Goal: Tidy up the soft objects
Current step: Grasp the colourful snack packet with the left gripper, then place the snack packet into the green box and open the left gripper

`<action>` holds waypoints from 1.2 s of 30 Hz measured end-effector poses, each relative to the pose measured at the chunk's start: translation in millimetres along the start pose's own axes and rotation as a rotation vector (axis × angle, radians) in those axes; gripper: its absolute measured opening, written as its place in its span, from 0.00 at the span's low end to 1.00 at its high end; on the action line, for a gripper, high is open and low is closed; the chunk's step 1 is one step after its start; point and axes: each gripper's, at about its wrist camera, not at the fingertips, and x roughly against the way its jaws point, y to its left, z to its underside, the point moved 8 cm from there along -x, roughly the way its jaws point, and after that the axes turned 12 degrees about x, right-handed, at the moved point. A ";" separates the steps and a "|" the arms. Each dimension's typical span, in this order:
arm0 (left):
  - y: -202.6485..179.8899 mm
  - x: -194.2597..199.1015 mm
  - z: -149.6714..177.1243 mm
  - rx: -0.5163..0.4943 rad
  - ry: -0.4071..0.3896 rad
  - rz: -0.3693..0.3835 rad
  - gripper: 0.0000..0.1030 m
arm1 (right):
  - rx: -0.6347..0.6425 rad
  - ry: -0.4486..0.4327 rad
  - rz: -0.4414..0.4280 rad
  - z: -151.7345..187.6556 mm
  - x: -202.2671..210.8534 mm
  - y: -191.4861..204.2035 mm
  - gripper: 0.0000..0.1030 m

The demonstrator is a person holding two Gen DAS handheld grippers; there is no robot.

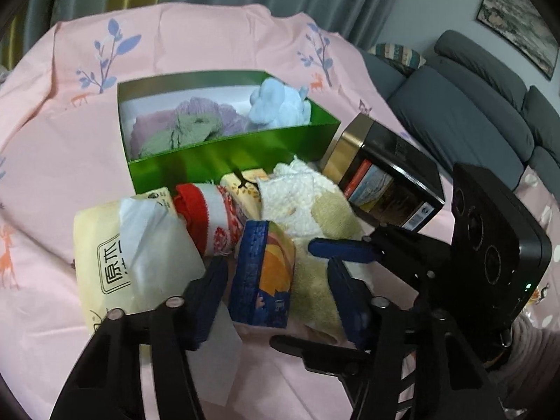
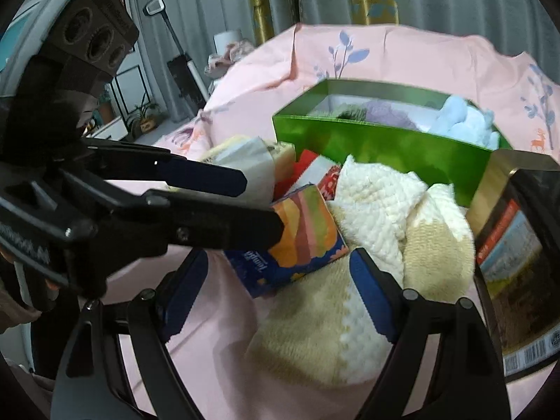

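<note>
A green box point(image 1: 224, 155) point(image 2: 378, 143) on the pink sheet holds purple and green knits point(image 1: 196, 122) and a light blue plush point(image 1: 280, 103) point(image 2: 462, 122). In front lie a blue-and-orange tissue pack point(image 1: 262, 276) point(image 2: 301, 231), a cream-and-white knit point(image 1: 315, 210) point(image 2: 385, 245), a red-and-white knit point(image 1: 213, 217) and a yellow tissue pack point(image 1: 115, 255). My left gripper point(image 1: 276, 297) is open, its jaws on either side of the blue-and-orange pack. My right gripper point(image 2: 276, 290) is open over the cream knit and the pack's near corner. The right gripper also shows in the left wrist view point(image 1: 346, 250).
A black-and-gold tin point(image 1: 385, 175) point(image 2: 514, 262) lies on its side right of the soft things. A grey sofa point(image 1: 472, 105) stands beyond the bed on the right. Curtains hang behind, and a vacuum point(image 2: 182, 77) and shelf stand at far left.
</note>
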 end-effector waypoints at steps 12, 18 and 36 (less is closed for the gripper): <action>11.5 -16.8 2.3 0.019 0.071 -0.020 0.42 | 0.041 0.073 -0.037 -7.8 -24.2 -1.9 0.84; 14.9 -18.2 3.4 0.016 0.070 -0.051 0.34 | 0.082 0.074 0.002 -7.3 -22.6 -1.1 0.77; -33.2 35.2 -63.5 -0.114 -0.117 -0.082 0.34 | 0.151 -0.128 0.172 -80.0 45.3 -28.5 0.75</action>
